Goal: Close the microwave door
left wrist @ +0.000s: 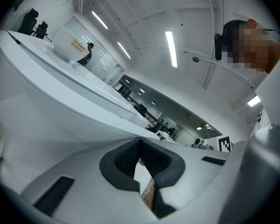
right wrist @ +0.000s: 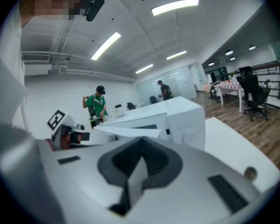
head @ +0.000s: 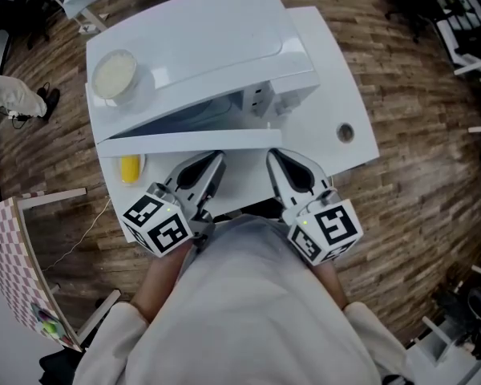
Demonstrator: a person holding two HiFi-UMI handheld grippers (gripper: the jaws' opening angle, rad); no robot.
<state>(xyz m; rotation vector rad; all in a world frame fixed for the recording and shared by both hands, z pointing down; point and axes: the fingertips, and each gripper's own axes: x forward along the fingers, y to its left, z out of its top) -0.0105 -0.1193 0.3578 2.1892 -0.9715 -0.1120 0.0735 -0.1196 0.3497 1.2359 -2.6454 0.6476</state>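
A white microwave [head: 200, 46] stands on a white table [head: 337, 95], and its door [head: 184, 140] hangs open, a long white slab across the front seen edge-on from above. My left gripper [head: 214, 165] sits just below the door's middle, shut and empty. My right gripper [head: 276, 160] is beside it, near the door's right end, also shut on nothing. In the left gripper view the jaws [left wrist: 141, 164] meet under the white door [left wrist: 60, 101]. In the right gripper view the jaws [right wrist: 139, 164] point at the microwave [right wrist: 182, 118] and its open door [right wrist: 130, 130].
A white bowl [head: 114, 74] rests on the microwave's top at the left. A yellow object [head: 129, 168] lies on the table under the door's left end. A round cable hole [head: 345, 132] is in the table at the right. Wooden floor surrounds the table.
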